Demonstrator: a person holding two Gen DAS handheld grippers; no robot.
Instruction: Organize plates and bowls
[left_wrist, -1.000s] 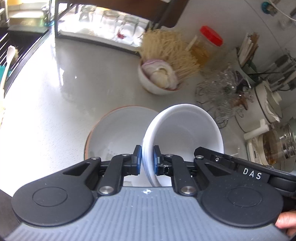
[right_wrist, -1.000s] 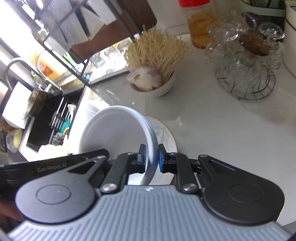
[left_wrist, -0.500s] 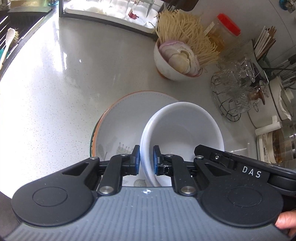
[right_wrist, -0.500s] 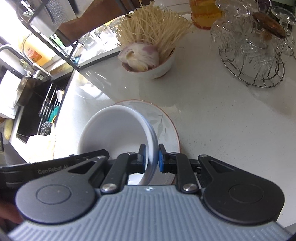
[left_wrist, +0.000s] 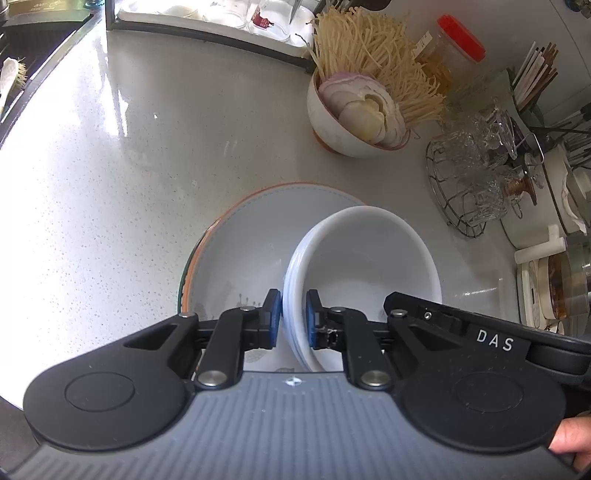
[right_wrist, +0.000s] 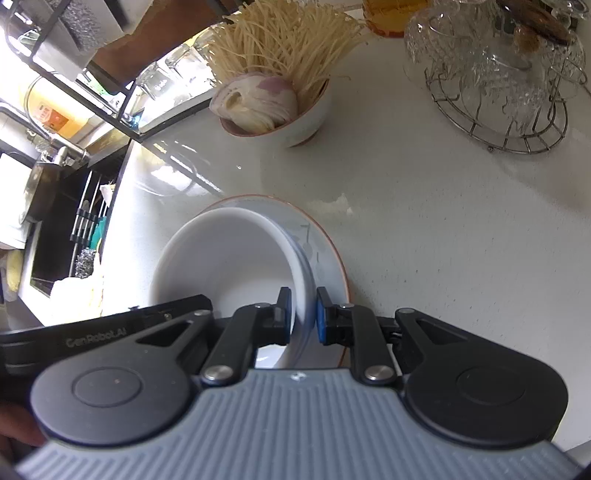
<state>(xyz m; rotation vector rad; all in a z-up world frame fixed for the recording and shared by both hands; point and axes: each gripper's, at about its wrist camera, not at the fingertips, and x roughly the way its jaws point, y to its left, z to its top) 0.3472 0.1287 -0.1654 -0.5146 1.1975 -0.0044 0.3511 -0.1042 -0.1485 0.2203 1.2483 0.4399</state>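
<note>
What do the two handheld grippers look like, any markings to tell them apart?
Both match: ribbed grey body, black linkage arms with silver pivot pins, blue-padded fingers. In the left gripper's view the other unit's side reads "DAS"; in the right gripper's view the other reads "GenRobot.AI". No cables or sleeves visible.

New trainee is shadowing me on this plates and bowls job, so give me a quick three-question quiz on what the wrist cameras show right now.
1. True or false: both tongs grip the rim of the stacked white bowls.
2. What lies directly beneath the bowls?
A. a wire rack
B. an orange-rimmed plate
C. the sink
3. Fill in: the bowl of noodles also holds sliced ____.

Key
1. True: the left tongs and right tongs each pinch the rim, on opposite sides.
2. B, the orange-rimmed plate on the counter.
3. Onion.
</note>
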